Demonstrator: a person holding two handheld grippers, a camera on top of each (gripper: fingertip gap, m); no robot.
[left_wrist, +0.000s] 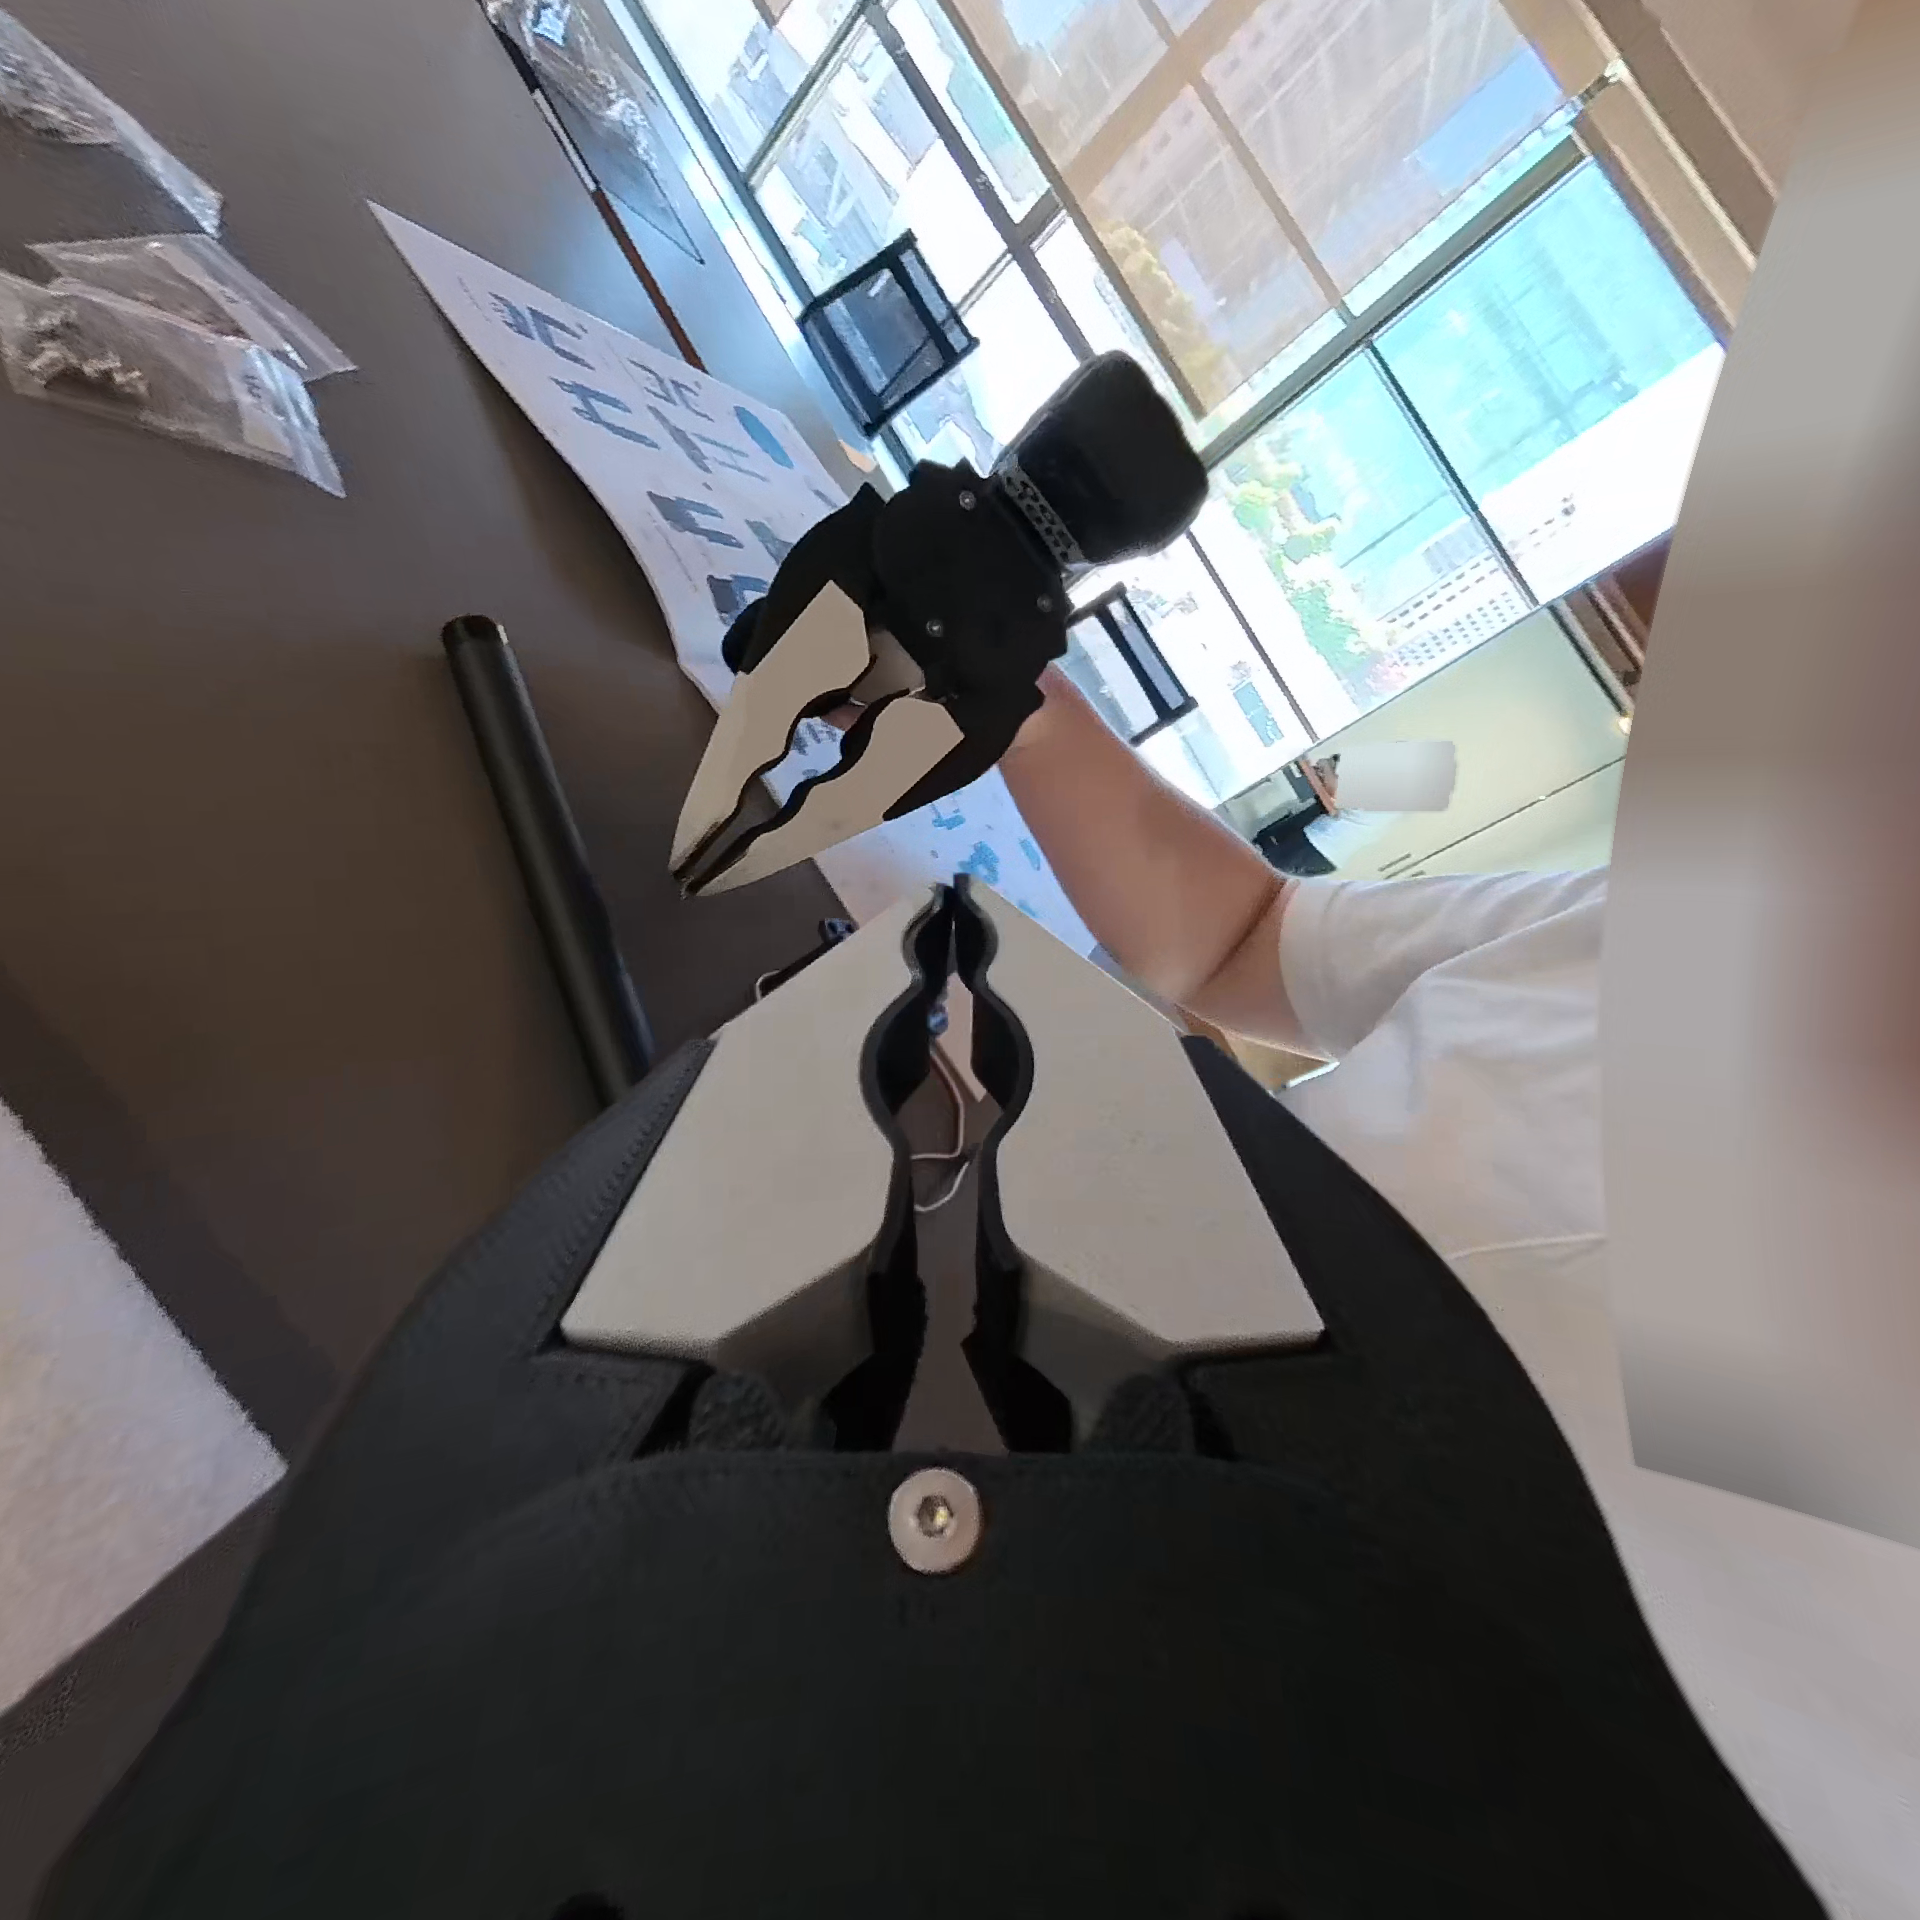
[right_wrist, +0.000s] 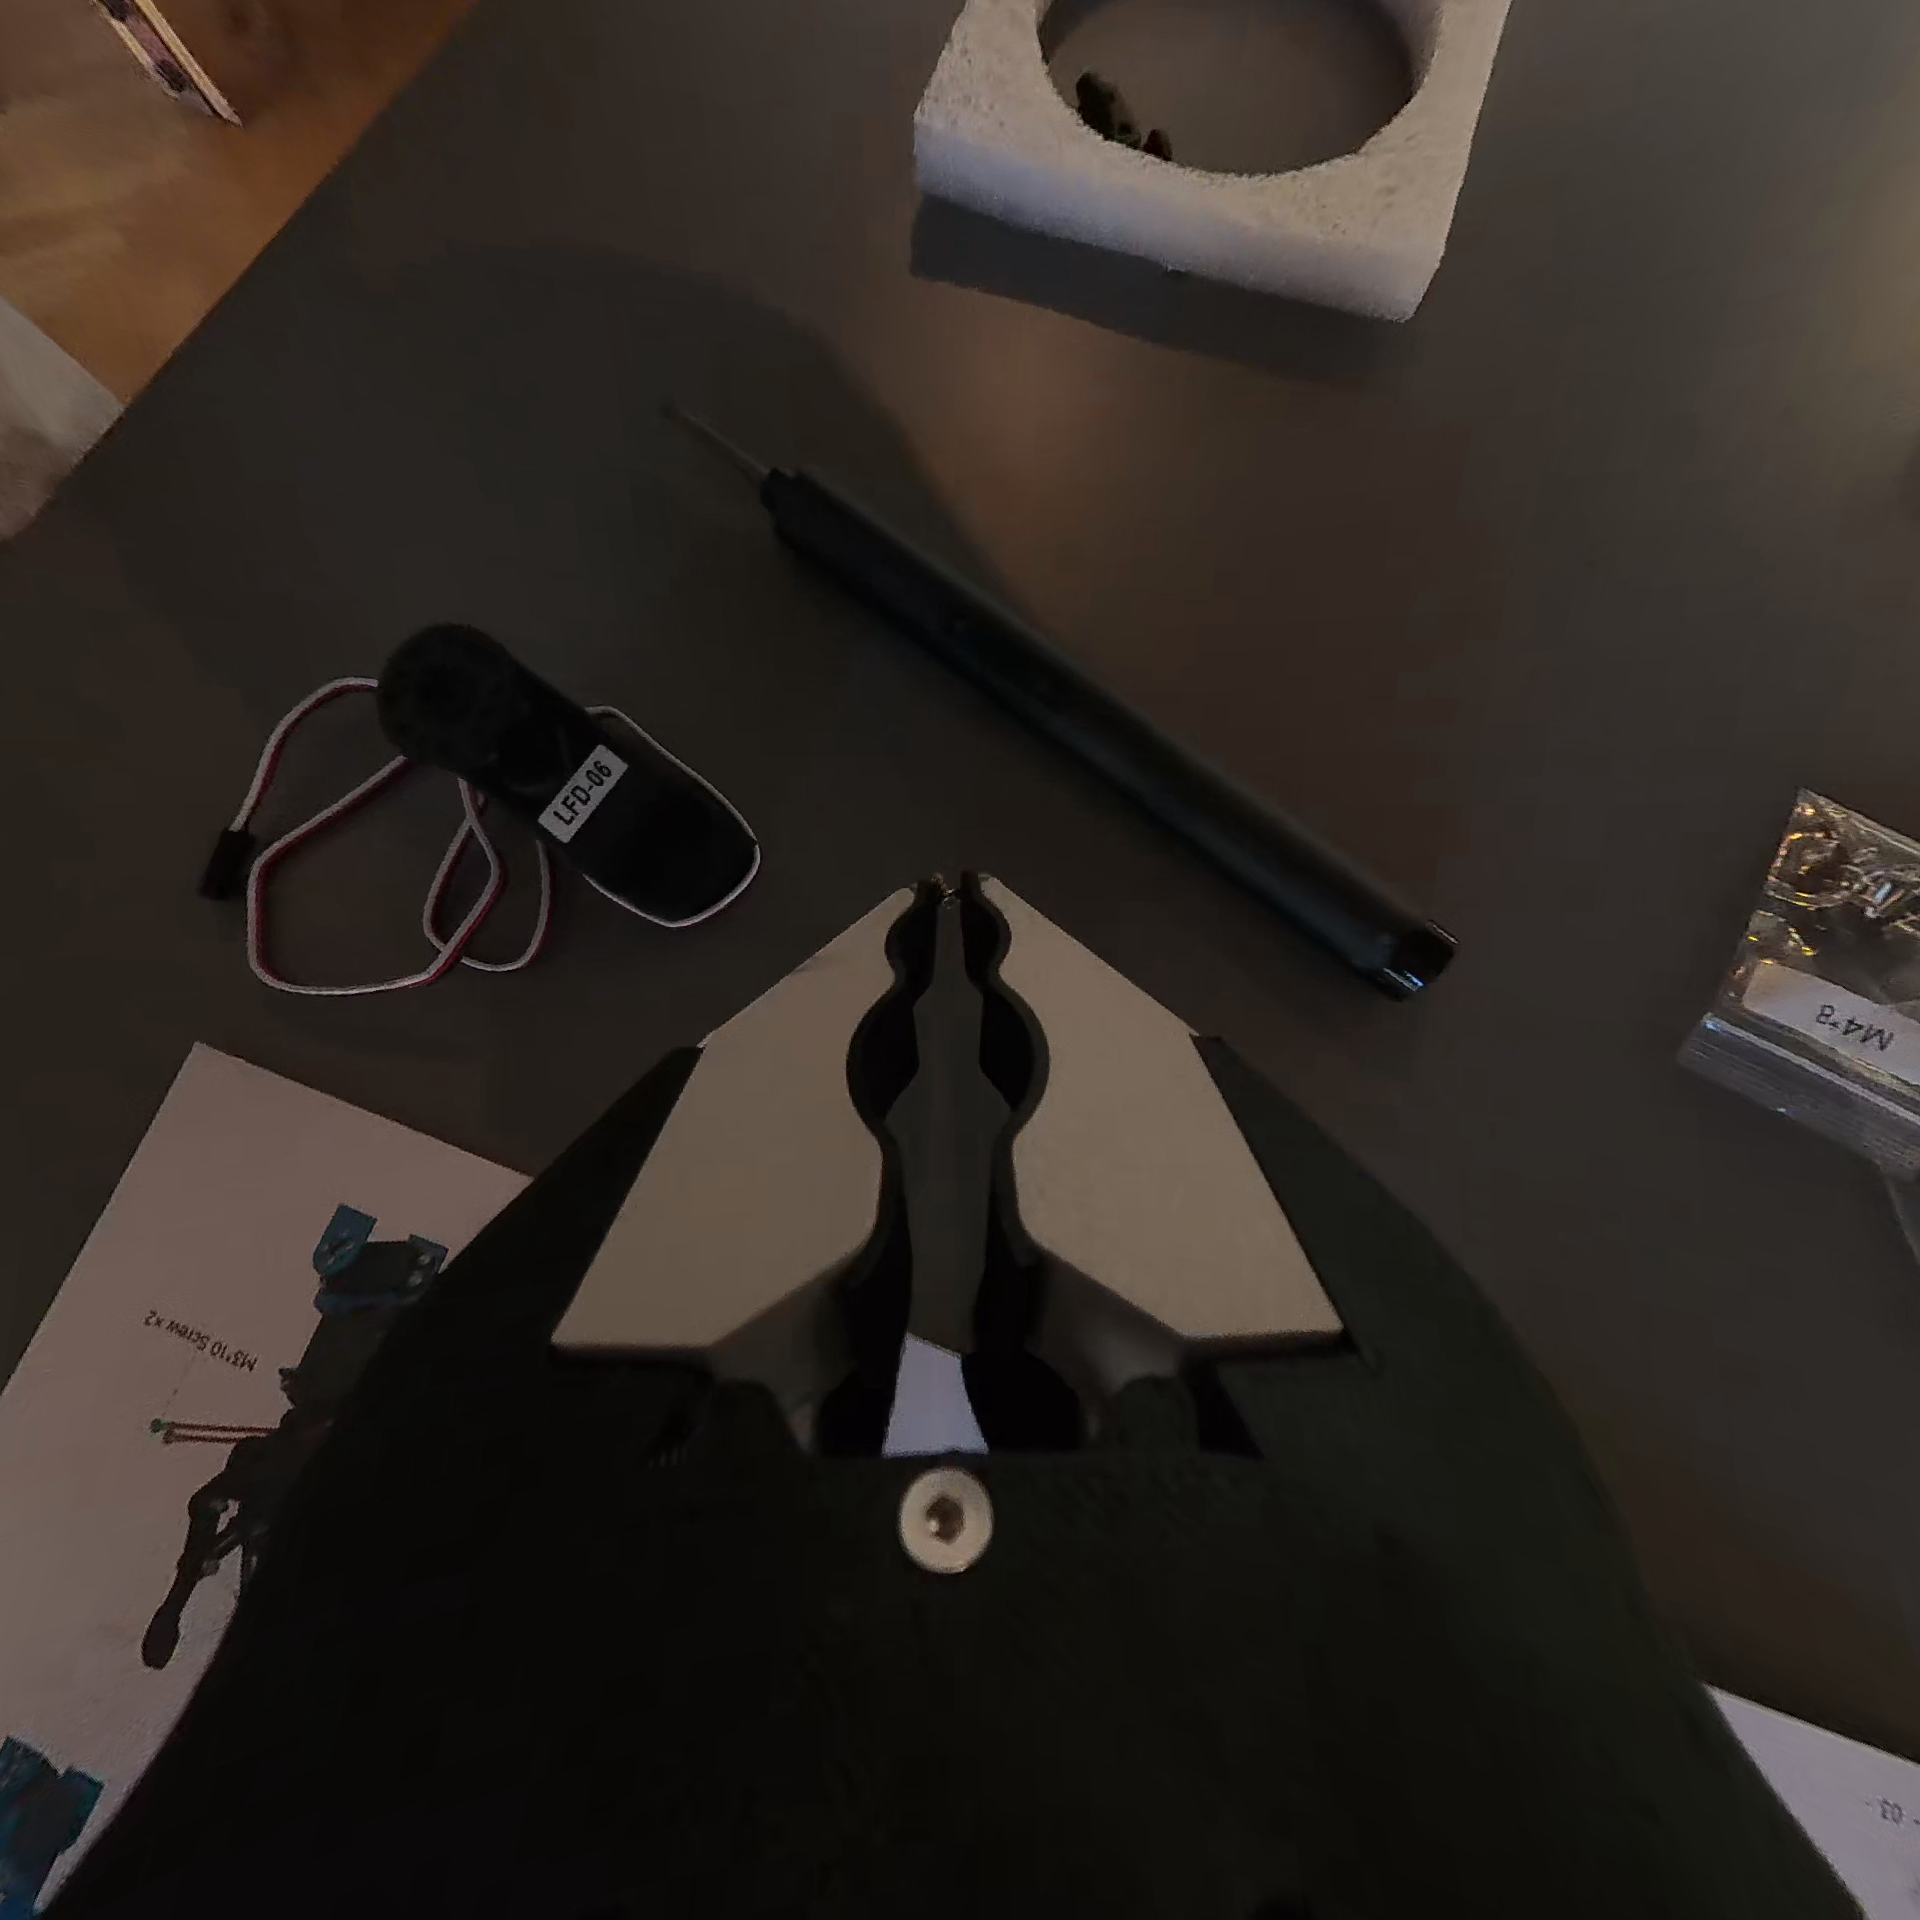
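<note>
Left gripper (left_wrist: 954, 894), in the left wrist view, has its fingertips together with nothing visible between them, raised above the dark table (left_wrist: 260, 779). Just ahead of it hangs the right gripper (left_wrist: 698, 875), held by a person's bare arm (left_wrist: 1143, 883), its tips nearly closed. Beneath both lies a black rod-shaped tool (left_wrist: 540, 831). A printed instruction sheet (left_wrist: 623, 436) lies beyond, and clear plastic bags of small hardware (left_wrist: 156, 343) lie at upper left. A white foam edge (left_wrist: 94, 1382) shows at lower left.

Right wrist view: the right gripper (right_wrist: 948, 888) has its tips almost together; a tiny glinting item sits between them, too small to identify. Near the tips on the left lies a black servo motor (right_wrist: 582, 790) with a looped red-and-white cable (right_wrist: 343, 914). The black tool (right_wrist: 1091, 717) lies diagonally on the right. A white foam block (right_wrist: 1195, 197) has a round recess containing a few small dark parts (right_wrist: 1117, 109). A labelled clear bag holding metallic hardware (right_wrist: 1829, 966) lies at the right edge. Instruction sheets (right_wrist: 156, 1299) lie under the gripper.
</note>
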